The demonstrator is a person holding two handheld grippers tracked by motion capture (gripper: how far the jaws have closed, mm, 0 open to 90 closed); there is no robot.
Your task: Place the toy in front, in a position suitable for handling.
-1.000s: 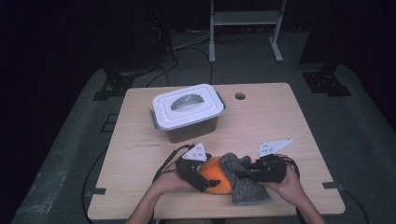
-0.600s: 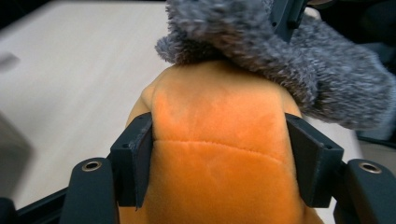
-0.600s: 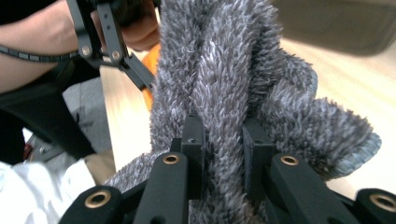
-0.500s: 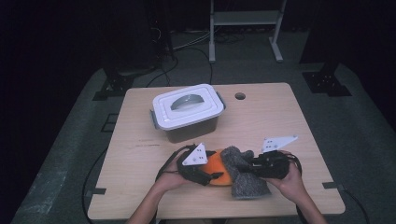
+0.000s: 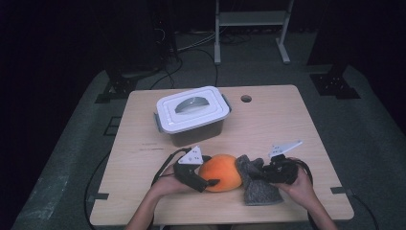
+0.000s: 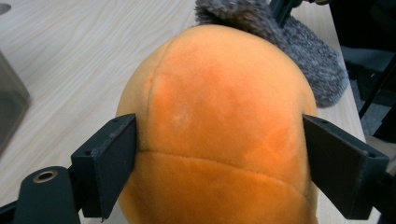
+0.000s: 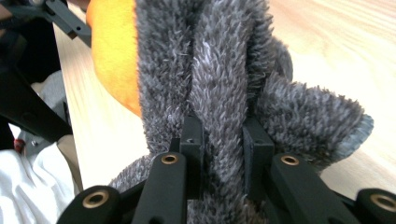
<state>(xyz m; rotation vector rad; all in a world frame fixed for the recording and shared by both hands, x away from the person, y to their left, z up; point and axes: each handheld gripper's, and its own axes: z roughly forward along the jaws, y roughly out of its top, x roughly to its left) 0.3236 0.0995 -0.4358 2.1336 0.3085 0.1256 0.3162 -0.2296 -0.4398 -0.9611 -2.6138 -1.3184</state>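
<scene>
- Above centre of the high view: a lidded plastic box [image 5: 191, 115], well apart from the work; a small round hole [image 5: 246, 98] in the table [image 5: 297, 129] up and to its right.
- Low centre: orange plush ball [image 5: 221, 172] on the table, touching a grey furry cloth [image 5: 258, 184] at its right.
- Left gripper [image 5: 203, 181] reaching in from lower left, its 2 jaws spread wide, flanking the ball and just touching its sides; jaws just been opening.
- Right gripper [image 5: 258, 173] entering from lower right, jaws clamped tight on a fold of the cloth [image 7: 219, 93].
- Both hands low, near the table's bottom edge, grippers pointing toward each other.
</scene>
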